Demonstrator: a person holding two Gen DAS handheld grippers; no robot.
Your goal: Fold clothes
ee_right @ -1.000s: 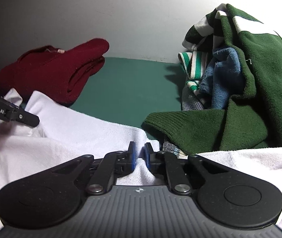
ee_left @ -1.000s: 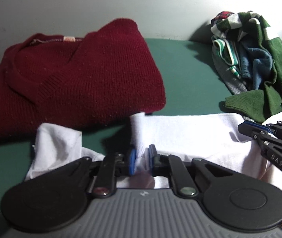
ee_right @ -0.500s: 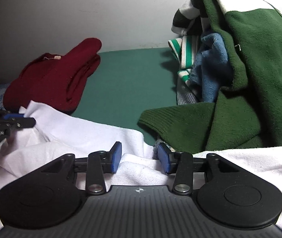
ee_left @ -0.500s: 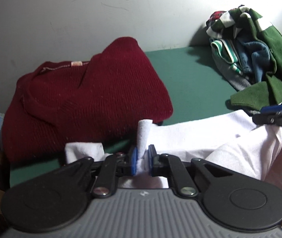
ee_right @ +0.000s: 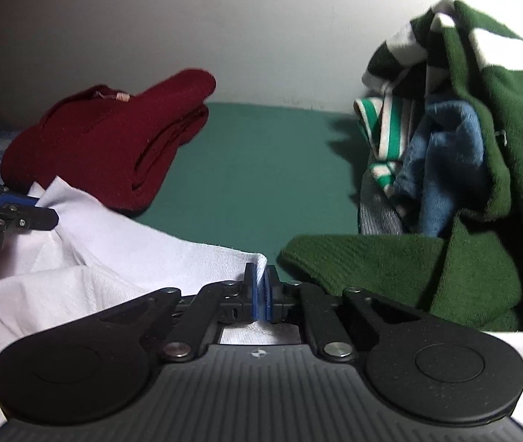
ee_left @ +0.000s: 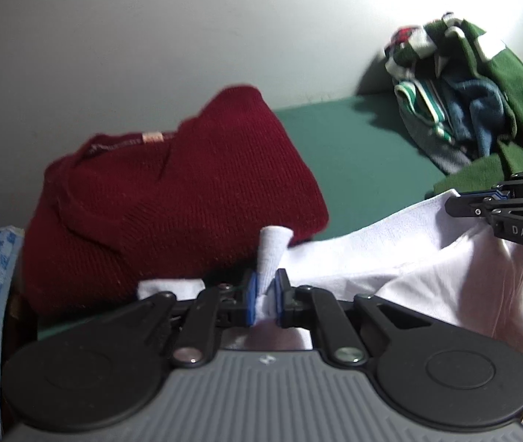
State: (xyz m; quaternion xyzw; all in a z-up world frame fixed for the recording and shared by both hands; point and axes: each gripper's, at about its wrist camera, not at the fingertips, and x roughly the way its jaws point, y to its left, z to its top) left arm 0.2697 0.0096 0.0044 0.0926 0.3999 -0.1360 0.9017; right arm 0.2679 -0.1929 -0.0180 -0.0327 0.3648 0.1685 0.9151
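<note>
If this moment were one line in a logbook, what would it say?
left gripper: shut on white garment | right gripper: shut on white garment | red sweater: folded | green pile: unfolded

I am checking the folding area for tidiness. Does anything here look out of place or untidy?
Yes. The heap of green, blue and striped clothes against the wall is crumpled and unfolded, unlike the neatly folded red sweater. The white garment, pinched by the left gripper and the right gripper, is bunched and wrinkled.

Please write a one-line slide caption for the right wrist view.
Right gripper pinches the white garment beside a folded red sweater.
</note>
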